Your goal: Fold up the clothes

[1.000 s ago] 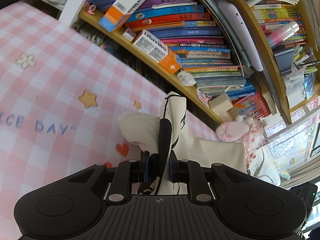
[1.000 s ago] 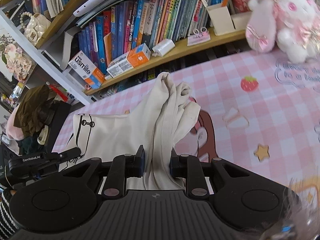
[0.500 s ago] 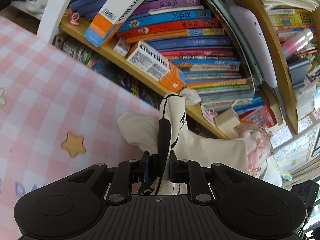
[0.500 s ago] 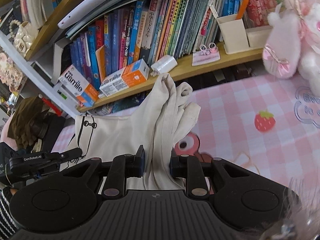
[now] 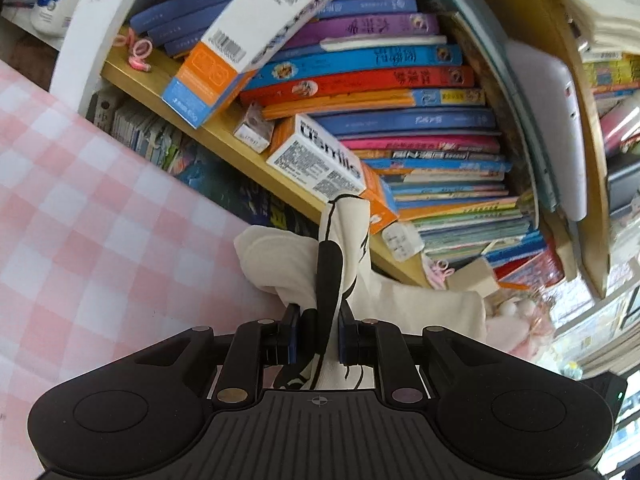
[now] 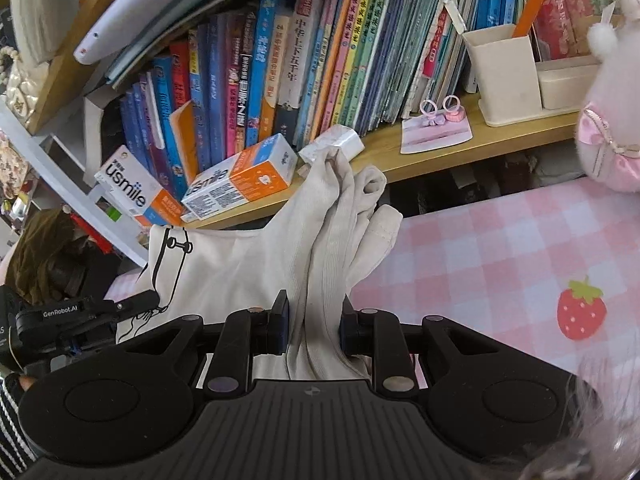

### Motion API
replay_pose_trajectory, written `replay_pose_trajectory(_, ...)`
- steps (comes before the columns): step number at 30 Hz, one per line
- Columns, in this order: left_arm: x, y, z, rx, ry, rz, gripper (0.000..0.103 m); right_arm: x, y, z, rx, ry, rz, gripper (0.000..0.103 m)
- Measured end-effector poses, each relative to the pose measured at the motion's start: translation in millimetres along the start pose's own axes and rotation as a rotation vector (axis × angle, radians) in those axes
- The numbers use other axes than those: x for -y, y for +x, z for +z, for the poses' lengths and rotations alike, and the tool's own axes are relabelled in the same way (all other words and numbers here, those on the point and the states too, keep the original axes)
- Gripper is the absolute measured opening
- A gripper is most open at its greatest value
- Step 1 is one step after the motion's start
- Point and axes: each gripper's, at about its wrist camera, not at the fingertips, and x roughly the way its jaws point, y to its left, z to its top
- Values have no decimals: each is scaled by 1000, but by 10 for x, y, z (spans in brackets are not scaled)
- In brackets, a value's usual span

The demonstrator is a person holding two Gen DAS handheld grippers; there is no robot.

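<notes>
Nearest, the left gripper (image 5: 318, 338) is clenched on a bunched edge of the cream T-shirt (image 5: 420, 308), black print showing between its pads. The right gripper (image 6: 314, 330) grasps the same T-shirt (image 6: 240, 264) by a gathered fold at its other side. The shirt hangs stretched between them above the pink checked table (image 6: 500, 248). Beyond stands a wooden bookshelf (image 6: 420, 160) with toothpaste boxes (image 6: 240, 178) and upright books (image 6: 304, 48).
</notes>
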Motion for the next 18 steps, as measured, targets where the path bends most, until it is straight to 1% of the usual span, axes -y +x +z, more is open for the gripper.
replay_pose_trajectory(2,-40,65,-5,-8,10,-1,16,20,58,11,0,1,-14,20)
replay_pose_trajectory(5,-131,125,-22,-11,-9,-3,16,36,144,25,3,-9,-27,20)
replay_pose_trajectory(7,-203,152,-26,-10,-30,-5,16,76,205,24,-1,13,-32,20)
replay_pose_trajectory(11,-277,216,-27,-30,-39,2,17,195,288,-24,-19,81,-45,21)
replay_pose_trajectory(13,-294,244,-34,-33,-38,6,18,271,314,-52,-26,123,-42,24)
replay_pose_trajectory(15,-299,267,-51,-33,-36,21,22,325,334,-69,-30,157,-36,27)
replay_pose_trajectory(17,-290,274,-69,-29,-32,36,24,333,345,-79,-29,169,-41,31)
replay_pose_trajectory(18,-249,259,-69,-27,-16,57,25,329,347,-83,-29,171,-46,33)
